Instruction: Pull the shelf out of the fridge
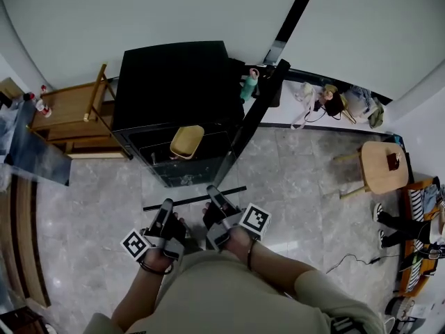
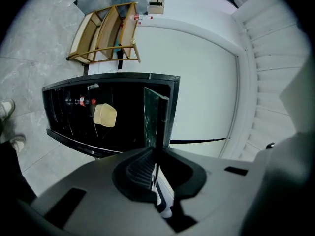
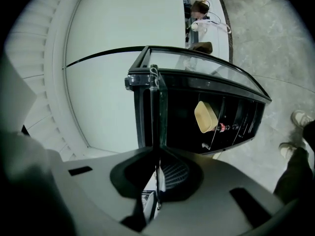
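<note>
Left gripper (image 1: 167, 204) and right gripper (image 1: 213, 193) both pinch the glass shelf (image 1: 191, 199) edge; best pulled level, hands matched, straight back from fridge (image 1: 174, 82) upper centre.

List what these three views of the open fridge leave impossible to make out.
- Glass shelf, head view: the pane is see-through and only its dark rail shows, so its depth is unclear.
- Fridge interior, every view: too dark to count other shelves.
- Small red item beside the yellow container, right gripper view: too small to identify.
</note>
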The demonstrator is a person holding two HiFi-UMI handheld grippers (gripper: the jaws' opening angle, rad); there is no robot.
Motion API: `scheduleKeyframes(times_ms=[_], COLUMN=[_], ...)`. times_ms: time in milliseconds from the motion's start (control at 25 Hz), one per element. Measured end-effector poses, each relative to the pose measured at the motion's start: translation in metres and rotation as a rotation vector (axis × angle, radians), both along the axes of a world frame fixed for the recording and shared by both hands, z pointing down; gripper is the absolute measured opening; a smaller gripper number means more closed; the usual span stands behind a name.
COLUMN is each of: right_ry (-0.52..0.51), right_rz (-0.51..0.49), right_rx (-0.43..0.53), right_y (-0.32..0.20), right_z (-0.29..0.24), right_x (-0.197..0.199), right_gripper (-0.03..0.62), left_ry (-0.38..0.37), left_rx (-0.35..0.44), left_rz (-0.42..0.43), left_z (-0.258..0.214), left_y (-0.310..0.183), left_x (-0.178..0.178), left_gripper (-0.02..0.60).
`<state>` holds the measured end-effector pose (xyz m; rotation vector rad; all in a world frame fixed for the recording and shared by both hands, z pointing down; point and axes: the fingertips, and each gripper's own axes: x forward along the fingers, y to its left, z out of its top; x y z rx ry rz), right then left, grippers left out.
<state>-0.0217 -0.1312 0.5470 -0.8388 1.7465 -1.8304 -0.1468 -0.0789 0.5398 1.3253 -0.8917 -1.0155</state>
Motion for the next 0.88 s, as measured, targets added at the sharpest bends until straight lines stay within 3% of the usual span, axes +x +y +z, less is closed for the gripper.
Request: scheduleKeyframes(times_ms=[400, 720, 880], right_ry=[-0.053, -0.083, -0.131], right_rz=[-0.031, -0.058, -0.038], right_rx=[0.115, 0.157, 0.130], right_y=[0.015, 0.016, 0.011], right_z=[-0.060, -0.096, -0.108], right_x=[-0.002, -0.009, -0.014], right_gripper=[0.008, 0.008, 0.008], left_ry=[-0.035, -0.059, -0.075], left_rx=[0.115, 0.198, 0.235], left_rz=[0.012, -0.016, -0.029], left_z=[-0.064, -0.105, -0.124], left_y=[0.010, 0.008, -0.002], left_x=[-0.002, -0.008, -0.013], left_gripper=[0.023, 0.029, 0.039])
